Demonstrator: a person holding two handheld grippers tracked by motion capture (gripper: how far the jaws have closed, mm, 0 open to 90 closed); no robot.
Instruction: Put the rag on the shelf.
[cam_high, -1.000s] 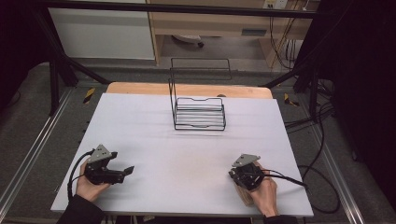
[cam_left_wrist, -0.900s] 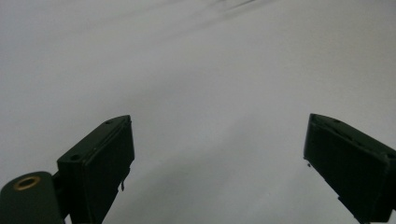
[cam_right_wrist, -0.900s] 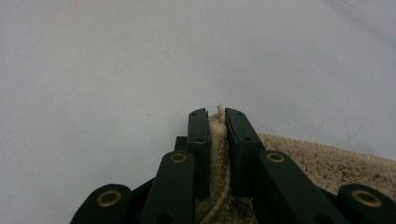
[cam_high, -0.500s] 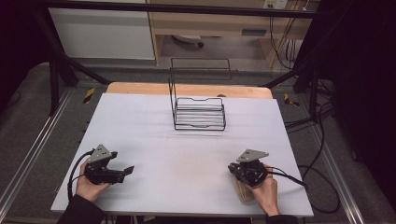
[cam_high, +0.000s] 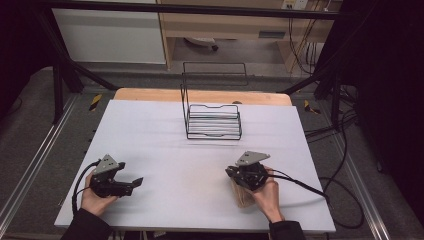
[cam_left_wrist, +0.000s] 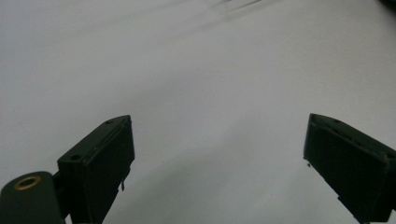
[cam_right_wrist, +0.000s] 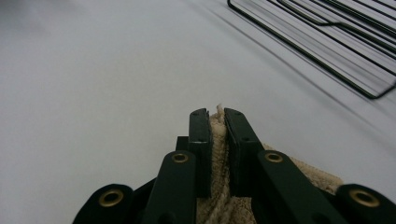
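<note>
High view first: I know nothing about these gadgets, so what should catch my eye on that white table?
A black wire rack stands alone near the far middle of the white table. At the near right, the right gripper has its jaws pinched on a beige towel, whose fabric pokes up between them. At the near left, the left gripper sits with jaws wide apart and nothing between them.

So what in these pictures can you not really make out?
- The beige cloth: in the right gripper view the closed right tool hides most of it; in the high view the hand covers it, so its full shape is unclear.
- The wire rack: cut off by the right gripper view's top edge.
- The left tool: its body lies below the left gripper view's bottom edge.
</note>
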